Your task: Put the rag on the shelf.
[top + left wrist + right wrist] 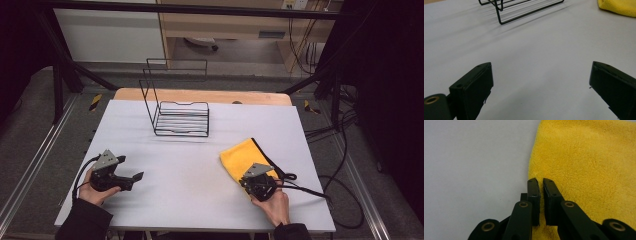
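1. left gripper (pixel 131 178) held low over the white table (pixel 190 165) near its front left corner, jaws spread wide with bare tabletop between them; same wide gap seen in the left gripper view (pixel 541 87).
2. right gripper (pixel 248 181) held near the front right of the table, over the near edge of a yellow cloth (pixel 245 157); in the right gripper view (pixel 540 195), jaws drawn nearly together with a thin slit left between them, tips down at the cloth's (pixel 586 165) left edge. cannot tell whether any fabric is pinched in that slit.
3. left hand (pixel 95 192) and right hand (pixel 272 202) wrapped around the gripper bodies, dark sleeves entering from the bottom of the high view.
4. grey three-cornered plate on top of each gripper; black cable (pixel 305 189) trailing from the right gripper across the table toward its right edge.
5. yellow cloth lying flat on the right half of the table, a dark strip along its right side; well apart from the left gripper, glimpsed at the top right of the left gripper view (pixel 619 7).
6. black wire rack (pixel 177 107) standing toward the back middle of the table, tall open frame at its rear, low barred tray in front; well apart from both grippers and from the cloth, with bare tabletop between. front corner of the rack (pixel 524 11) seen ahead in the left gripper view.
7. beyond the table, a wooden edge (pixel 200 95), grey floor and loose cables on the right.
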The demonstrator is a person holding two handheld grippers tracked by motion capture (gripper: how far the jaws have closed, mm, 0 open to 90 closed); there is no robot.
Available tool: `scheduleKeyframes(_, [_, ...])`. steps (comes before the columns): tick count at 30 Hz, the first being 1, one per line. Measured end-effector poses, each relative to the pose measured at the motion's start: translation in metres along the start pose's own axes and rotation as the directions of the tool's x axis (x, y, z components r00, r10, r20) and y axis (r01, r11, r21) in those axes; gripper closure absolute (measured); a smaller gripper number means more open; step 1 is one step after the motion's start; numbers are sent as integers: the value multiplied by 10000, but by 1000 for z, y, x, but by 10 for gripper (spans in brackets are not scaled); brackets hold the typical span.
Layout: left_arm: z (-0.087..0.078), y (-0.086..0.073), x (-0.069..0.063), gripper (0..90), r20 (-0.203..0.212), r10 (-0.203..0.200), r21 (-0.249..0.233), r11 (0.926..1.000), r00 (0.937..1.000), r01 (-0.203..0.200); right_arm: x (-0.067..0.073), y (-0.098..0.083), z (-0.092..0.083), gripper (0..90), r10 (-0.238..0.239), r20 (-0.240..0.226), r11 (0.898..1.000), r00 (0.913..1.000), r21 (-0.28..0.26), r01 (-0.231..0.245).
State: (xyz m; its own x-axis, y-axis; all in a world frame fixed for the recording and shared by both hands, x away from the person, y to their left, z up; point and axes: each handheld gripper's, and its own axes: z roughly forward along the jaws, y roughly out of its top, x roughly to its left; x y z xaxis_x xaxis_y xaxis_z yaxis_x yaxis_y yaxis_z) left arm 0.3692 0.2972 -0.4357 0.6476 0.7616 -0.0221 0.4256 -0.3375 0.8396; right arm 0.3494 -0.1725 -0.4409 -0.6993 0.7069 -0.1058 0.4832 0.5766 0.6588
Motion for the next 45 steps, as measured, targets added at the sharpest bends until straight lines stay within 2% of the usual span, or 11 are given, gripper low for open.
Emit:
scheduleKeyframes(8, [0, 0, 0, 53, 2, -17, -15, 10000, 10000, 17, -1, 10, -4, 857, 738, -408, 9971, 9964, -131, -744])
scheduleKeyframes(14, [1, 0, 0, 51, 21, -55, 49, 10000, 10000, 55, 10, 24, 0, 857, 1182, -763, 9920, 9900, -363, -1213])
scheduleKeyframes(22, [1, 0, -1, 51, 39, -116, -16, 9999, 9999, 116, 32, 39, 10, 856, 1378, -1154, 9886, 9837, -440, -1437])
scheduleKeyframes(25, [1, 0, -1, 51, 56, -125, -27, 9999, 9999, 125, 45, 47, 15, 856, 1440, -1396, 9867, 9797, -555, -1529])
scheduleKeyframes(29, [1, 0, -2, 51, 77, -130, -33, 9999, 9999, 131, 56, 53, 22, 855, 1356, -1519, 9875, 9790, -599, -1461])
scheduleKeyframes(35, [2, 0, -2, 51, 84, -179, -39, 9998, 9998, 179, 64, 56, 29, 845, 1339, -1770, 9873, 9751, -613, -1467])
scheduleKeyframes(38, [2, 0, -3, 52, 80, -237, -61, 9997, 9997, 237, 63, 55, 30, 785, 1251, -1931, 9885, 9732, -593, -1388])
scheduleKeyframes(39, [2, 0, -3, 53, 73, -279, -80, 9996, 9996, 280, 62, 56, 29, 767, 1237, -2126, 9876, 9693, -686, -1411])
scheduleKeyframes(40, [2, 1, -3, 54, 63, -312, -80, 9995, 9995, 312, 61, 56, 27, 740, 1354, -2385, 9846, 9617, -764, -1575])
scheduleKeyframes(41, [2, 1, -3, 55, 78, -353, -76, 9993, 9993, 354, 59, 57, 25, 704, 1409, -2471, 9815, 9587, -917, -1679])
scheduleKeyframes(45, [3, 1, -4, 58, 88, -361, 39, 9993, 9993, 361, 45, 58, 13, 586, 1201, -2217, 9795, 9677, -1321, -1518])
